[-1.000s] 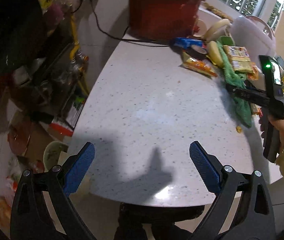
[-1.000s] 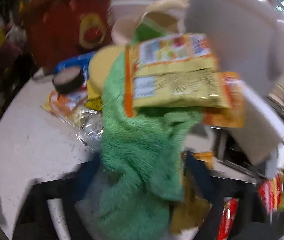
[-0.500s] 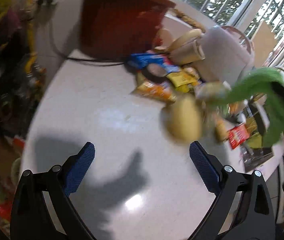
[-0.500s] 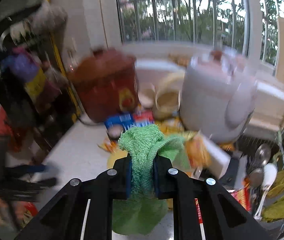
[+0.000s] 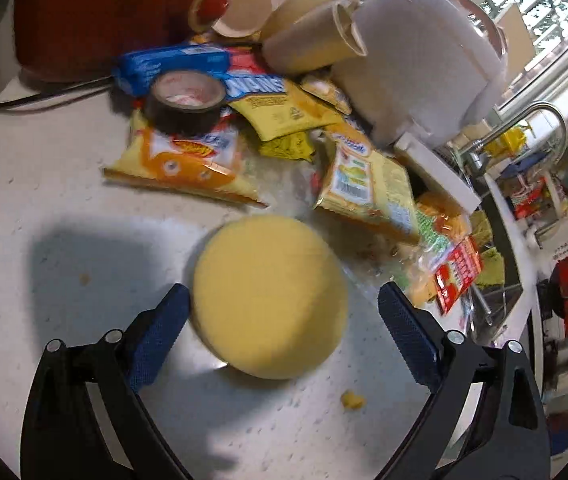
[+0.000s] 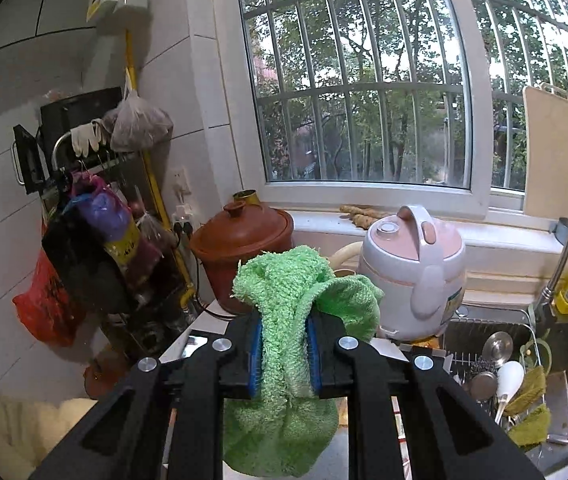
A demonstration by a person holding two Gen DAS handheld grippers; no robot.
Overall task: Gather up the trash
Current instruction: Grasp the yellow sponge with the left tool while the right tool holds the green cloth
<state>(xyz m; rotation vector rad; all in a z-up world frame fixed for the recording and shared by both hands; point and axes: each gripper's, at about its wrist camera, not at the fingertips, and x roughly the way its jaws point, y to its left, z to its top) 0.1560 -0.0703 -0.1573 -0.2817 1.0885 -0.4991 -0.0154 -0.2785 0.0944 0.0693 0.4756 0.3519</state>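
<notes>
In the left wrist view my left gripper (image 5: 280, 328) is open low over the white counter (image 5: 44, 184), with a round yellow sponge-like disc (image 5: 270, 296) between its fingers, untouched. Behind it lies a heap of snack wrappers: an orange-yellow packet (image 5: 182, 164), a yellow packet (image 5: 367, 188), a blue packet (image 5: 176, 66) and a red wrapper (image 5: 457, 276). A roll of dark tape (image 5: 186, 102) sits on the heap. In the right wrist view my right gripper (image 6: 284, 356) is shut on a green cloth (image 6: 284, 400), held high above the counter.
A brown clay pot (image 5: 96, 12) (image 6: 240, 248) and a pink-white rice cooker (image 5: 427, 64) (image 6: 415, 276) stand at the back. The sink (image 6: 499, 360) with faucet (image 6: 563, 248) is to the right. A yellow crumb (image 5: 351, 400) lies by the counter's front edge.
My left gripper has moved forward and down to the yellow disc and wrapper heap. My right gripper has lifted the green cloth higher, away from the pile.
</notes>
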